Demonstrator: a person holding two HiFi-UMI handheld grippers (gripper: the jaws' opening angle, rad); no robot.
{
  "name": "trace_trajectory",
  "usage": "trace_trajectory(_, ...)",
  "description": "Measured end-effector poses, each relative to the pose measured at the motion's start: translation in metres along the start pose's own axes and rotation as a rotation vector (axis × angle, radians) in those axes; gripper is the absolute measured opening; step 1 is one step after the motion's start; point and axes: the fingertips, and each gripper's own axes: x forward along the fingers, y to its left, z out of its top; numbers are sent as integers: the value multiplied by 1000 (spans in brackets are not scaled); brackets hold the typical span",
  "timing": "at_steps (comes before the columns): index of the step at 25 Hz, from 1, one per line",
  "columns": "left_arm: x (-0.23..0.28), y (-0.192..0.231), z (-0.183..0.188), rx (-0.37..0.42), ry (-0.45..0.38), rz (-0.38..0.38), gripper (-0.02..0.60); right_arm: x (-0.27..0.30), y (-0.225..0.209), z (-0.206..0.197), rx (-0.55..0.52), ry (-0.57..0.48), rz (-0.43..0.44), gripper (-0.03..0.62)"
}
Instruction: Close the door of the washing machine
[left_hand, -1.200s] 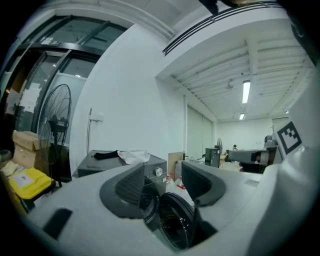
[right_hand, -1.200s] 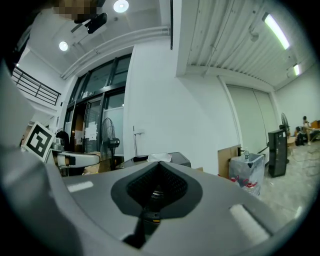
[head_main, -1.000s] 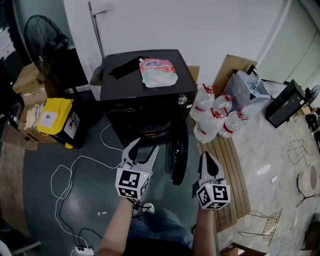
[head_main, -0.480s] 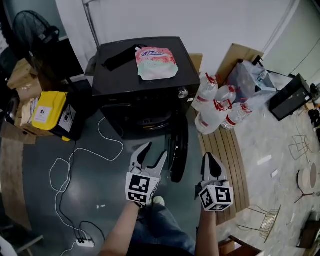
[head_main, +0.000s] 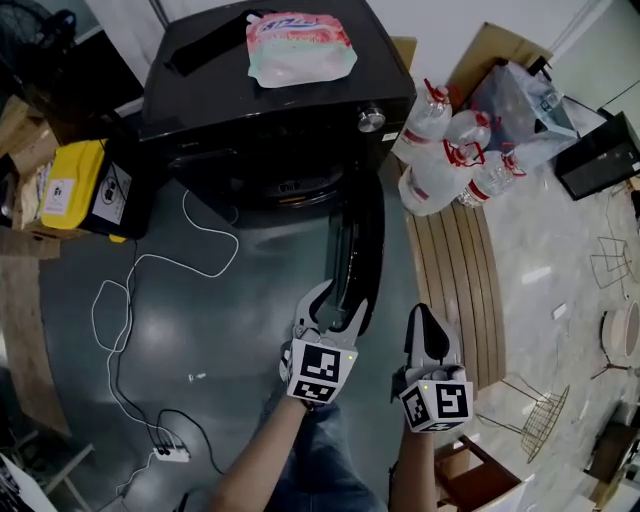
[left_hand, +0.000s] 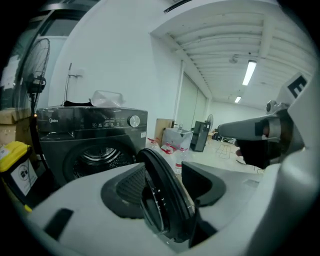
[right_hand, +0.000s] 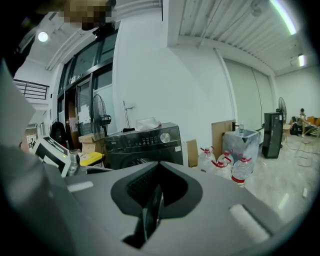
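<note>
Washer (head_main: 270, 110): black front-loader at the top of the head view, backed against a white wall, drum mouth (left_hand: 97, 157) uncovered

Door (head_main: 358, 250): round and dark, hinged at the washer's right side, swung out toward the person; seen edge-on from above, its free end well apart from the drum mouth

Left tool (head_main: 342, 298): jaws wide, set astride the door's free edge; in the left gripper view the rim stands between the two pads; whether either pad touches it cannot be told

Right tool (head_main: 424, 316): jaws together, nothing between them; held to the right of the door, apart from it, level with the left tool

Pouch (head_main: 300, 45): pink and pale green, lying flat on the washer's top, beside a black strip (head_main: 205, 45)

Knob (head_main: 371, 121): silver, at the right end of the washer's front panel

Bottles (head_main: 450, 160): cluster of large clear ones with red caps, just right of the washer, at the far end of a slatted board (head_main: 460, 270)

Yellow box (head_main: 75, 190): on the floor, left of the washer

Cable (head_main: 150, 300): white, looping over the grey floor left of the door, running to a power strip (head_main: 172, 454)
</note>
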Motion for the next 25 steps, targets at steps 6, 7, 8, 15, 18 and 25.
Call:
trace_trajectory(6, 39, -21, -42, 2, 87, 70, 221, 1, -14, -28, 23, 31, -10, 14)
trace_trajectory(7, 44, -23, -46, 1, 100, 81, 221, 1, -16, -30, 25, 34, -9, 12)
trace_trajectory(8, 49, -25, -50, 3, 113, 89, 221, 2, -17, -31, 26, 37, -10, 13)
trace_trajectory(15, 75, -28, -69, 11, 195, 164, 229, 4, -28, -32, 28, 46, -18, 13)
trace_trajectory(18, 83, -30, -74, 23, 217, 161, 225, 5, -31, -34, 32, 53, -21, 14)
trace_trajectory(25, 92, -30, -77, 33, 238, 187, 187, 9, -31, -38, 42, 69, -19, 13)
